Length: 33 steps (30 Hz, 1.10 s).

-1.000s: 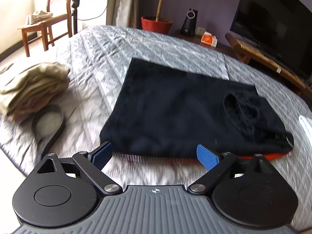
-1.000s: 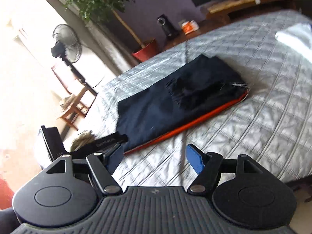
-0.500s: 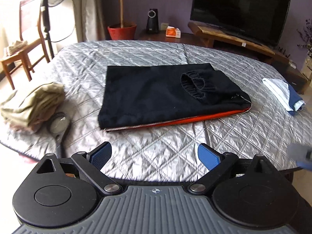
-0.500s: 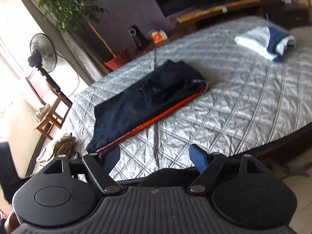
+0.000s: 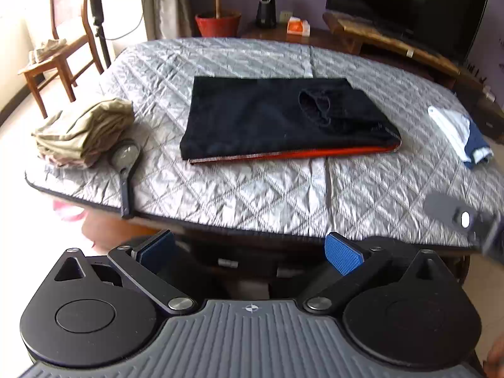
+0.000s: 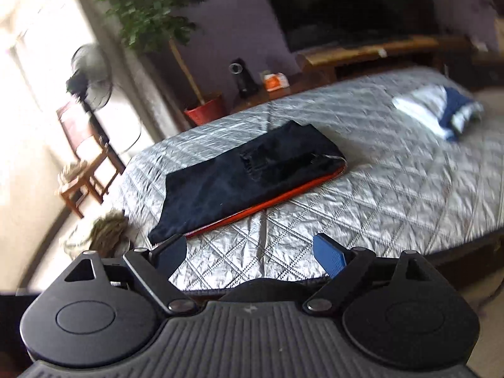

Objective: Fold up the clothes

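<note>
Black jacket: lay folded flat on the middle of the quilted bed, its orange lining and zipper along the near edge.
Left gripper: hung off the bed's near edge, jaws spread wide and opening, nothing between them.
Right gripper: hung over the near edge, jaws spread and opening, empty.
Khaki clothes: bunched at the bed's left end.
White and blue garment: folded at the right end.

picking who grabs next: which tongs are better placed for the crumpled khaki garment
Probably left: the khaki garment lies on the left tongs' side of the quilt; from the right tongs it sits far left. Both are opening, empty.
</note>
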Motion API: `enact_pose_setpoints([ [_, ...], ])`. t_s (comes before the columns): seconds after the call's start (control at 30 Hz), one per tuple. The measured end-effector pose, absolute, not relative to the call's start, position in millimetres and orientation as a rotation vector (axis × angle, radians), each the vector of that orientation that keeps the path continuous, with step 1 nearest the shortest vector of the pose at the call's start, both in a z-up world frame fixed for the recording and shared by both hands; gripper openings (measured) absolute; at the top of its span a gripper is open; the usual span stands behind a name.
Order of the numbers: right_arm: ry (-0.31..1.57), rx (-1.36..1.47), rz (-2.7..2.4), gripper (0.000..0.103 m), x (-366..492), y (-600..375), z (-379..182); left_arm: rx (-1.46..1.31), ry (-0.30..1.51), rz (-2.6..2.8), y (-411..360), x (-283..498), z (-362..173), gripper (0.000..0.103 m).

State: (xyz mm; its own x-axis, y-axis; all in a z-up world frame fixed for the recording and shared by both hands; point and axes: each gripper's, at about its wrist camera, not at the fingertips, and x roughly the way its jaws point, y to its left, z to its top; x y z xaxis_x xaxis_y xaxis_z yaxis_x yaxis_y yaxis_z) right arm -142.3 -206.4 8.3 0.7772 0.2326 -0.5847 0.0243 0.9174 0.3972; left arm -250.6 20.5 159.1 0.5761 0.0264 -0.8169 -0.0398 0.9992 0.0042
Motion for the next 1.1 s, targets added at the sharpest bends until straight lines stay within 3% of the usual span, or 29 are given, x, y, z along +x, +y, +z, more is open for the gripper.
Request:
enact_pose_setpoints([
  [0.53,0.729,0.419,0.102,0.086,-137,-207,1,0.032,0.874,-0.001,-13,-282,222,0.103],
  [1.1,0.739,0.375,0.116,0.088,-139,-199,3,0.063,0.850,-0.008,-24,-289,237,0.103],
])
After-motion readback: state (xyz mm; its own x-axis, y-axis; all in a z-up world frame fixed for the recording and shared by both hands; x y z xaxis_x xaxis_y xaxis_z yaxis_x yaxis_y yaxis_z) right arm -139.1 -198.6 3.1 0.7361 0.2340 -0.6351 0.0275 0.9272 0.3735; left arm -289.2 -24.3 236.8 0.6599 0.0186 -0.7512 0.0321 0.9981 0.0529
